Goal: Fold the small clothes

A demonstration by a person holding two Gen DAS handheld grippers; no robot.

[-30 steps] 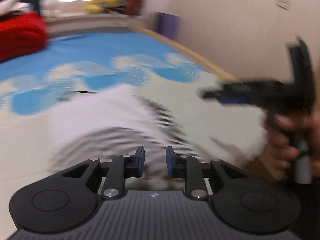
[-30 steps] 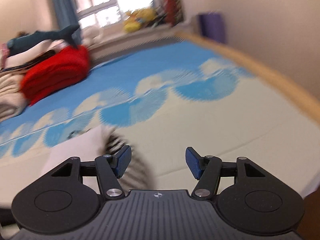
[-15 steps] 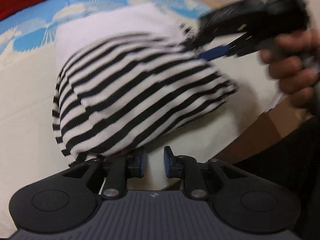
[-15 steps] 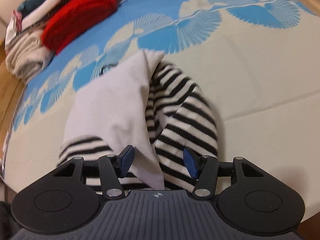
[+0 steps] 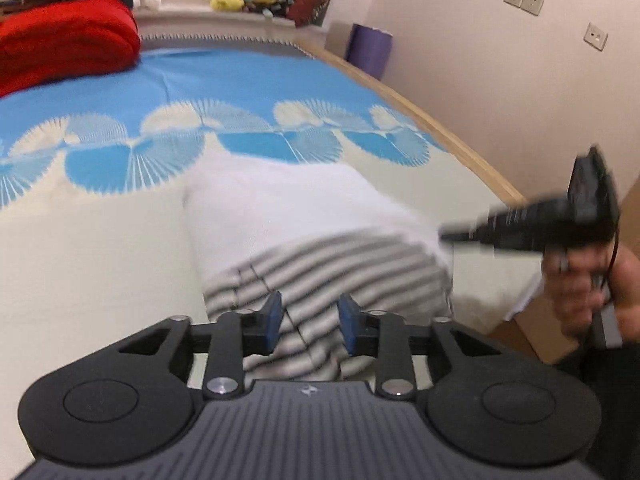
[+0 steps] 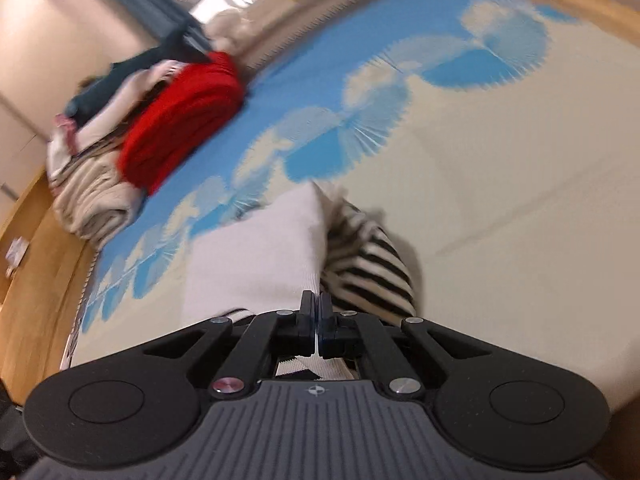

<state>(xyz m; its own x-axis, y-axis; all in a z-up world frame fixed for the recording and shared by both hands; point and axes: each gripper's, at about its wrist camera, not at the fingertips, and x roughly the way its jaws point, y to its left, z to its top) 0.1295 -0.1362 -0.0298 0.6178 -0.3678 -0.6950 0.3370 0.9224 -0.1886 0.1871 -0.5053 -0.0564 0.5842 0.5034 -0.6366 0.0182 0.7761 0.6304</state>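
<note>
At the bottom of the frame the left claw (image 5: pixel 308 322) has its blue pads apart, having just been opening, with the striped end of the small garment (image 5: pixel 304 216) seen between them, not pressed. The garment's white part runs up the middle of the frame over the bed (image 5: pixel 100 248), whose cover turns blue with fan shapes higher up. At mid right a blurred hand (image 5: pixel 588 284) brings the right claw (image 5: pixel 448 235) to the garment's right edge. A red blanket (image 5: pixel 60 40) fills the upper left.

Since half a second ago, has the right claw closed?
Yes. The right claw has just been closing; its blue pads now meet on the white garment, near the bedspread.
</note>
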